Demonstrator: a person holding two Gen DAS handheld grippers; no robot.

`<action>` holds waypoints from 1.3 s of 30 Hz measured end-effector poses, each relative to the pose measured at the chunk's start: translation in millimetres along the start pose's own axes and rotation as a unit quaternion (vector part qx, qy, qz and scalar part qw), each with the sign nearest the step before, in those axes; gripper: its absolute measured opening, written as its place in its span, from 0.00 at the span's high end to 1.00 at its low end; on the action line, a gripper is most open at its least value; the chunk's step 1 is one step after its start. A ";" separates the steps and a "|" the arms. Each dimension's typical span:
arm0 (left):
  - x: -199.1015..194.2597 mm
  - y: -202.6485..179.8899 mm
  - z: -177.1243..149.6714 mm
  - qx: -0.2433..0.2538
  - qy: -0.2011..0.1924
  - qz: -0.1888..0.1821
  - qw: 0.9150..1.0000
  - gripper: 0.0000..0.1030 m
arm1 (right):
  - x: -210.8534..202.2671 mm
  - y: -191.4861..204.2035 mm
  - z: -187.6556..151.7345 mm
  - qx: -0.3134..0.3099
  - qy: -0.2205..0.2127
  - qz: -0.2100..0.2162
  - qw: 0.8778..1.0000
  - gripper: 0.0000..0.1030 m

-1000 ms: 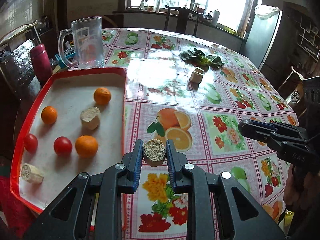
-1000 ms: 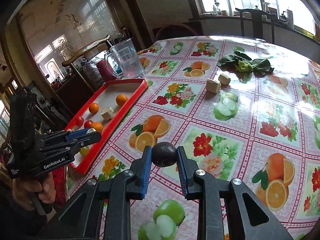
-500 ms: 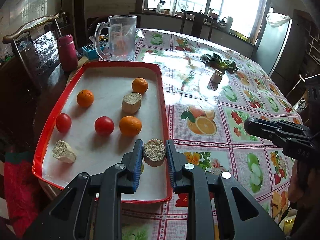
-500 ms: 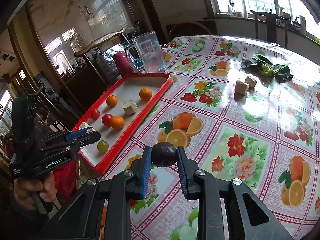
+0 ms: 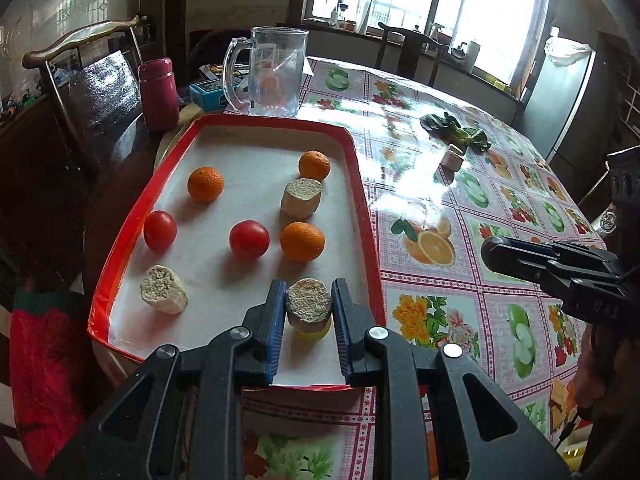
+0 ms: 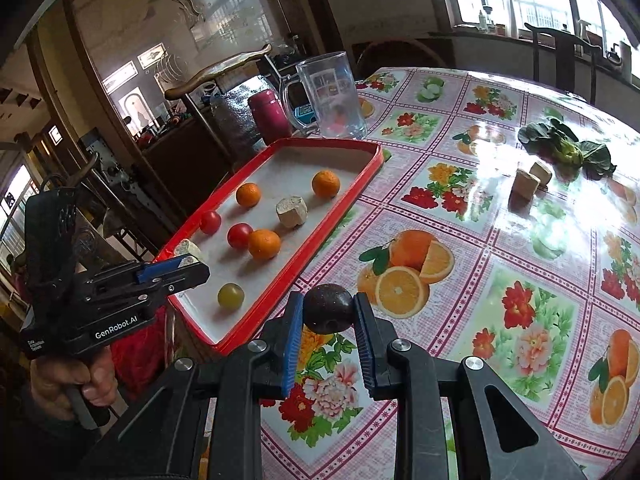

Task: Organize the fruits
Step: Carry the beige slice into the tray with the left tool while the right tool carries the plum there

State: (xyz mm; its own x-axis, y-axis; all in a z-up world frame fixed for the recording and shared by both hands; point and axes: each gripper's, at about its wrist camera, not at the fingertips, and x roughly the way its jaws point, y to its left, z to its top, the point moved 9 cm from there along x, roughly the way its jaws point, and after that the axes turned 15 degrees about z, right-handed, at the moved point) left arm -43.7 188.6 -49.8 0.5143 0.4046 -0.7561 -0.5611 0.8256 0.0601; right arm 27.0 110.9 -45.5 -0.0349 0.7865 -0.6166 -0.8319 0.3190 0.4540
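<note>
Left gripper (image 5: 308, 312) is clamping a rough, crumbly beige chunk (image 5: 309, 302) above the red-rimmed tray's (image 5: 362, 200) near end — earlier over the glossy floral tablecloth (image 6: 500, 280). Right gripper (image 6: 328, 312) is pinching a smooth dark round fruit (image 6: 328, 307) just right of the tray.

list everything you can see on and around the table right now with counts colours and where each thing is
tray: 1, red rim, white floor, table's left edge
oranges: 3, orange, in tray
tomatoes: 2, red, in tray
pale chunks: 2 loose in tray, 2 more on the cloth by the greens
yellow-green fruit: 1, tray's near end
jug: 1, clear, beyond tray
flask: 1, maroon, left of jug
greens: 1 bunch, dark, far cloth
left gripper: shut on a pale chunk, over tray
right gripper: shut on a dark round fruit
</note>
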 end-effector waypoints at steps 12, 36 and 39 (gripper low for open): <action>4.6 33.3 -5.4 -0.022 0.008 0.013 1.000 0.80 | 35.2 30.7 13.4 -0.025 0.017 0.027 0.999 0.76; 38.4 56.9 -20.5 -0.032 0.045 0.017 0.998 0.80 | 123.0 53.0 15.2 -0.065 0.098 0.044 0.992 0.76; 43.0 59.0 -22.4 -0.033 0.052 0.018 0.998 0.80 | 129.4 50.9 13.2 -0.068 0.106 0.040 0.991 0.75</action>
State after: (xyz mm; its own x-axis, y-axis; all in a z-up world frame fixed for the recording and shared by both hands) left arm -69.2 245.9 -93.4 0.4252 0.3880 -0.8177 -0.6213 0.7821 0.0481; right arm -12.5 236.0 -93.7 -0.2071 0.6730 -0.7100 -0.8886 0.1743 0.4243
